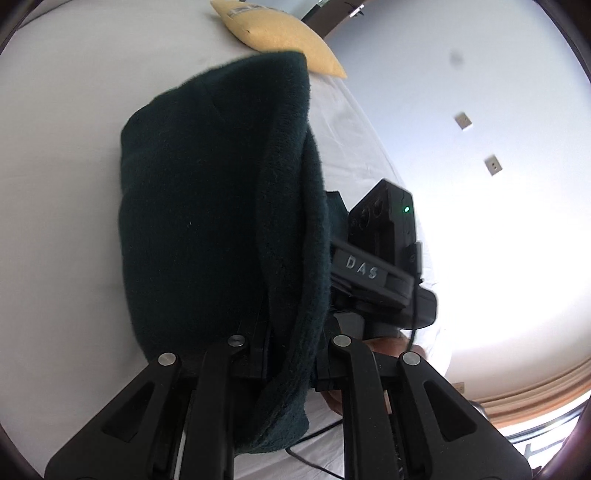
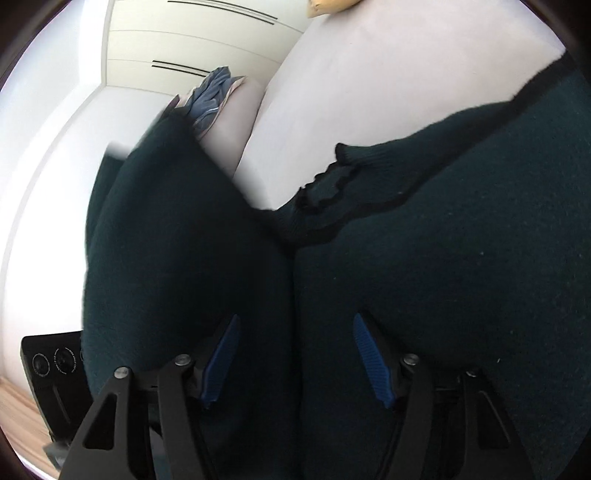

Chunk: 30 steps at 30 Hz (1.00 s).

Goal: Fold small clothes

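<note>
Left tongs (image 1: 286, 354) pinch the fuzzy dark-green knit sweater (image 1: 221, 206); right tongs (image 2: 295, 362) spread over it.

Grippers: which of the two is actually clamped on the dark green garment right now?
The left gripper: its jaws are pinched shut on the dark green garment. The right gripper stands open, blue pads apart.

A bedroom in a home. A bed (image 1: 55, 184) with a white sheet fills most of the left wrist view, and a yellow cushion (image 1: 273, 33) lies near its far edge. Beyond the bed's edge stands a white wall with two sockets (image 1: 493, 165). The right wrist view shows a white wardrobe (image 2: 184, 40) with long dark handles, crumpled blue cloth (image 2: 210, 99) on a pale pillow (image 2: 236, 122), and wood floor (image 2: 18, 417).
</note>
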Each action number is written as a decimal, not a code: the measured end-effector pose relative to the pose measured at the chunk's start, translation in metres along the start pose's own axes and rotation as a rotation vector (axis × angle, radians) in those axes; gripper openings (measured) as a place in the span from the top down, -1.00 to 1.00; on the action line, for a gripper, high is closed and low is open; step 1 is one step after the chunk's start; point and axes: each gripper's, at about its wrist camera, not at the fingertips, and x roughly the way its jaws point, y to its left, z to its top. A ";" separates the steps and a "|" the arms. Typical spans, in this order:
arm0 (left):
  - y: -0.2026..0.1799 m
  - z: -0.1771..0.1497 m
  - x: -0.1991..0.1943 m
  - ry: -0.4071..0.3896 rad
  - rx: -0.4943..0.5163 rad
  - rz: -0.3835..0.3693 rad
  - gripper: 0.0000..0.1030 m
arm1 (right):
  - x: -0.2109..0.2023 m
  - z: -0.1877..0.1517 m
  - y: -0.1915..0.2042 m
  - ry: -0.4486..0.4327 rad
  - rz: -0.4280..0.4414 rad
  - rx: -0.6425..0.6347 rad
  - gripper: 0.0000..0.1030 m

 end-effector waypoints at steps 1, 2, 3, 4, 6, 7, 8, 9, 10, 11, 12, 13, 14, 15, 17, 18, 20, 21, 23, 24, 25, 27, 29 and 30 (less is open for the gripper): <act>-0.004 -0.002 0.003 0.000 0.007 -0.002 0.76 | -0.010 0.005 -0.011 -0.001 0.071 0.062 -0.17; -0.007 -0.004 0.006 -0.002 0.008 -0.014 0.76 | -0.023 0.008 -0.022 -0.028 0.137 0.122 -0.16; -0.009 -0.005 0.008 -0.002 0.009 -0.021 0.76 | -0.037 0.011 -0.032 -0.062 0.176 0.163 -0.18; -0.010 -0.007 0.011 -0.002 0.011 -0.021 0.76 | -0.053 0.014 -0.042 -0.111 0.203 0.203 -0.33; -0.012 -0.011 0.018 0.006 0.014 -0.016 0.76 | -0.078 0.017 -0.054 -0.193 0.276 0.259 -0.49; -0.009 -0.014 0.021 0.014 0.015 -0.015 0.76 | -0.082 0.018 -0.055 -0.191 0.310 0.269 -0.59; -0.011 -0.017 0.028 0.025 0.019 -0.011 0.76 | -0.081 0.020 -0.051 -0.177 0.313 0.263 -0.63; -0.012 -0.019 0.033 0.032 0.025 -0.005 0.76 | -0.077 0.022 -0.047 -0.159 0.302 0.249 -0.69; -0.015 -0.022 0.037 0.041 0.036 0.006 0.76 | -0.071 0.024 -0.042 -0.135 0.296 0.231 -0.72; -0.018 -0.024 0.043 0.052 0.052 0.026 0.76 | -0.064 0.027 -0.037 -0.109 0.291 0.218 -0.73; -0.022 -0.027 0.049 0.061 0.068 0.051 0.76 | -0.056 0.030 -0.033 -0.087 0.274 0.212 -0.73; -0.026 -0.029 0.054 0.066 0.084 0.073 0.76 | -0.052 0.033 -0.030 -0.084 0.251 0.205 -0.72; -0.031 -0.032 0.058 0.070 0.105 0.098 0.76 | -0.050 0.037 -0.028 -0.089 0.233 0.193 -0.72; -0.036 -0.037 0.060 0.074 0.124 0.124 0.75 | -0.050 0.041 -0.024 -0.094 0.209 0.170 -0.72; -0.047 -0.040 0.070 0.077 0.149 0.169 0.75 | -0.053 0.049 -0.013 -0.097 0.130 0.100 -0.61; -0.051 -0.043 0.073 0.078 0.160 0.183 0.76 | -0.054 0.053 -0.005 -0.087 0.075 0.048 -0.51; -0.061 -0.048 0.082 0.077 0.189 0.217 0.75 | -0.054 0.060 0.005 -0.058 -0.017 -0.022 -0.31; -0.067 -0.050 0.087 0.076 0.202 0.237 0.75 | -0.053 0.061 0.008 -0.045 -0.046 -0.043 -0.23; -0.073 -0.056 0.093 0.075 0.222 0.268 0.72 | -0.049 0.067 0.011 -0.014 -0.112 -0.086 -0.11; -0.076 -0.059 0.097 0.076 0.229 0.285 0.65 | -0.048 0.071 0.010 -0.006 -0.131 -0.094 -0.08; -0.078 -0.061 0.100 0.078 0.231 0.292 0.63 | -0.048 0.074 0.010 0.002 -0.160 -0.109 0.02; -0.088 -0.064 0.107 0.075 0.248 0.314 0.53 | -0.051 0.076 0.004 0.014 -0.209 -0.135 0.31; -0.097 -0.069 0.111 0.074 0.273 0.327 0.32 | -0.053 0.077 0.001 0.019 -0.269 -0.164 0.65; -0.102 -0.070 0.114 0.078 0.274 0.311 0.05 | -0.056 0.076 -0.001 0.016 -0.287 -0.172 0.69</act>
